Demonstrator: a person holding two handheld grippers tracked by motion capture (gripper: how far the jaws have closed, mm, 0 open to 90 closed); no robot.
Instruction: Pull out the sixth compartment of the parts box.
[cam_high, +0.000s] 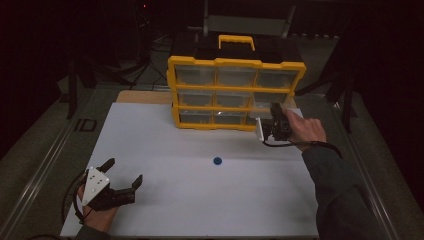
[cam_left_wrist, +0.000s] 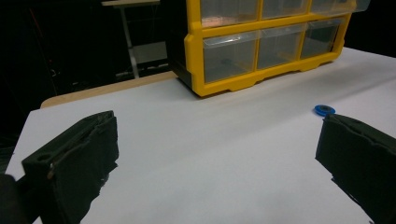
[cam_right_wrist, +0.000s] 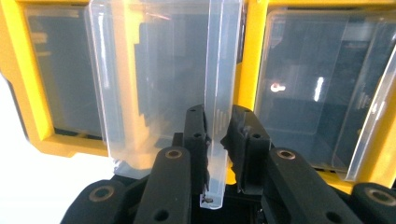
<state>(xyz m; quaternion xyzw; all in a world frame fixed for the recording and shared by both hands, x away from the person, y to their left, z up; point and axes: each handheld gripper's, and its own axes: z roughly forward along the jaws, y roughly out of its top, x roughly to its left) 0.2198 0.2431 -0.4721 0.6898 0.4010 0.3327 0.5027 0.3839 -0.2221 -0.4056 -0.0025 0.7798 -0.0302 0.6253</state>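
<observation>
Right gripper (cam_right_wrist: 217, 133) jaws narrow, clamped on thin front lip of clear plastic drawer (cam_right_wrist: 163, 88), pulled partway out of lower right slot of yellow organizer (cam_high: 235, 92). Drawer glossy, see-through, boxy, ridged at grip. Organizer: 9 clear drawers, hard yellow frame, handle on top. Left gripper (cam_high: 122, 177) rests on white table (cam_high: 165, 145), jaws wide, holding nothing. Small blue disc (cam_high: 217, 161) lies apart, mid-table.

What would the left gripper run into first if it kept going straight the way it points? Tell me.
Probably the yellow organizer. The left gripper has open jaws aimed across bare white table toward its lower drawers. The blue ring lies off to one side, beside one jaw, likely just outside the path, though depth is unclear.
</observation>
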